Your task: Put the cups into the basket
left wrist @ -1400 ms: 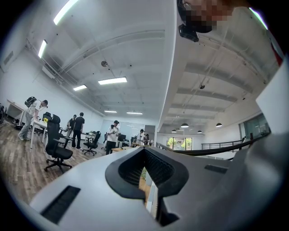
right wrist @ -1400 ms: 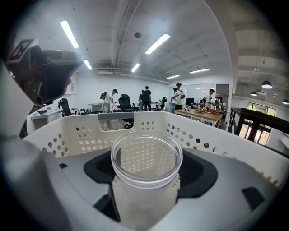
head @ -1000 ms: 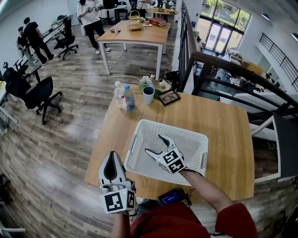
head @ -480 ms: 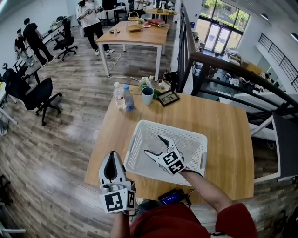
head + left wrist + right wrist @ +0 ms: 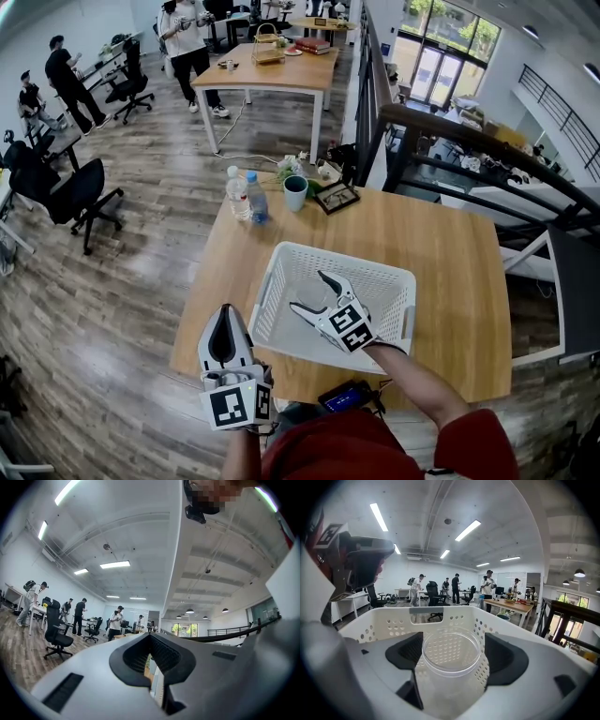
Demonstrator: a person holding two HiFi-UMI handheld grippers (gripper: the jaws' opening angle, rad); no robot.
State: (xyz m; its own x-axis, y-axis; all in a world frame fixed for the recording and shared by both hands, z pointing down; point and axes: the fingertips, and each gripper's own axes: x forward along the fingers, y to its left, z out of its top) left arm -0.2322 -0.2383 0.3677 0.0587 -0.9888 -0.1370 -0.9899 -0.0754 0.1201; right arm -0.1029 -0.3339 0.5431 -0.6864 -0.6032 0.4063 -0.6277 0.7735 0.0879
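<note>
A white perforated basket (image 5: 352,260) stands on the wooden table (image 5: 450,281). My right gripper (image 5: 307,290) reaches down into it, its jaws opening. Between them stands a clear plastic cup (image 5: 451,658), upright inside the basket (image 5: 384,620); the right pad stands apart from it, and the left pad is close beside it. A teal cup (image 5: 296,192) sits at the table's far edge. My left gripper (image 5: 225,314) hovers over the table's near left corner, pointing up and away, shut with nothing in it (image 5: 152,667).
Two water bottles (image 5: 247,197) stand left of the teal cup, with a framed picture (image 5: 339,198) and small plants to its right. A dark handheld device (image 5: 349,397) lies at the near table edge. A black railing (image 5: 469,150) runs behind the table; people and office chairs are at the far left.
The right gripper's jaws have spread slightly around the clear cup inside the basket. The left gripper has stayed in place.
</note>
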